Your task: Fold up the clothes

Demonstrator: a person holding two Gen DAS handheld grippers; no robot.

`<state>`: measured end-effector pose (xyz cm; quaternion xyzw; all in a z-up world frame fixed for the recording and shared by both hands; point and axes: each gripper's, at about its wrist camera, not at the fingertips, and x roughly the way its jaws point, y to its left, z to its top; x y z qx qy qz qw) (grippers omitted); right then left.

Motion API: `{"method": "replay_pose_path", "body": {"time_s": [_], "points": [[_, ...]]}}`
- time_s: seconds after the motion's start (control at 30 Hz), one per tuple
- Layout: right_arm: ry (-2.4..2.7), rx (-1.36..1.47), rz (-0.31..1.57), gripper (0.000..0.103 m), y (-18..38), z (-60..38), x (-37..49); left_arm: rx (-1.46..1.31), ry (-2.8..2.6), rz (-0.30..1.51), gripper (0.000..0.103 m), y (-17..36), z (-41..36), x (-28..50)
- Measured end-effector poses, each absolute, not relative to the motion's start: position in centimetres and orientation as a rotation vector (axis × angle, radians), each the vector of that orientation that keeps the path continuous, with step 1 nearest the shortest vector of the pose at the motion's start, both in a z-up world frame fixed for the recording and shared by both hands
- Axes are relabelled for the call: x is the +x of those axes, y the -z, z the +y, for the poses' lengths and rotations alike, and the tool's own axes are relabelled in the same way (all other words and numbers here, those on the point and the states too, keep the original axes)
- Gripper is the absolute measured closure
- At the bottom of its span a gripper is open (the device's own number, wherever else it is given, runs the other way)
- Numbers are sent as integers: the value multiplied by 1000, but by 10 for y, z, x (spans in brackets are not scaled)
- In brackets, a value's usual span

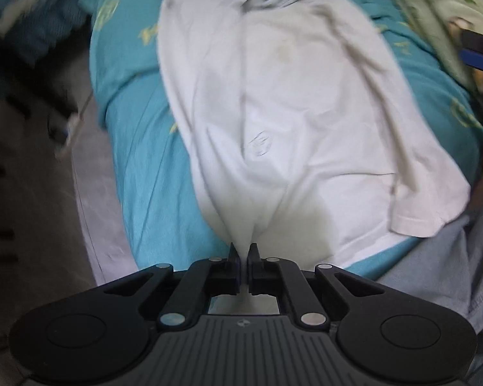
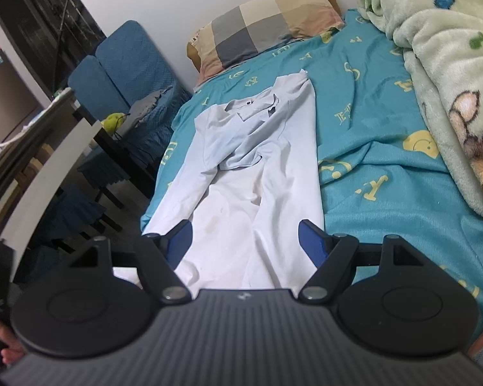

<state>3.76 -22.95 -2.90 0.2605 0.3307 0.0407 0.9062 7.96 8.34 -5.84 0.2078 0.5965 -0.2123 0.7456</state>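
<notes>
A white polo shirt [image 1: 293, 103] lies lengthwise on the teal bed sheet [image 1: 151, 173], collar towards the pillow. My left gripper [image 1: 243, 249] is shut on the shirt's near hem, and the cloth puckers up into its jaws. In the right wrist view the same shirt [image 2: 254, 160] stretches away with its collar far off and one sleeve folded across the chest. My right gripper [image 2: 245, 231] hangs open above the lower part of the shirt, blue pads wide apart with nothing between them. Its tip also shows at the right edge of the left wrist view [image 1: 479, 53].
A checked pillow [image 2: 264, 19] lies at the head of the bed. A green fleece blanket [image 2: 447, 64] is heaped along the right side. Left of the bed stand a blue chair [image 2: 125, 64] and a dark table [image 2: 90, 128]. A person's leg in light trousers [image 1: 434, 273] is at the bed's near edge.
</notes>
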Motion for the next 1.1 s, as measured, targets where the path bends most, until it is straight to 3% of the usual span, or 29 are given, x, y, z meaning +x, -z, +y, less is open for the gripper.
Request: {"method": "replay_pose_path", "body": {"time_s": [0.07, 0.4, 0.5, 0.57, 0.67, 0.73, 1.1], "points": [[-85, 561, 685, 28, 30, -233, 37, 492, 495, 1254, 99, 45, 63, 69], [-77, 680, 793, 28, 53, -255, 49, 483, 587, 1256, 95, 105, -18, 36], [-63, 724, 857, 28, 67, -261, 54, 387, 605, 1286, 74, 129, 3, 44], [-54, 739, 903, 28, 75, -261, 58, 295, 601, 1273, 50, 124, 17, 46], [-58, 733, 976, 28, 87, -256, 63, 117, 578, 1231, 30, 115, 46, 51], [-36, 715, 1024, 29, 94, -253, 66, -16, 537, 1217, 23, 118, 68, 58], [-82, 624, 1253, 29, 115, -221, 65, -117, 449, 1392, 21, 158, 83, 85]]}}
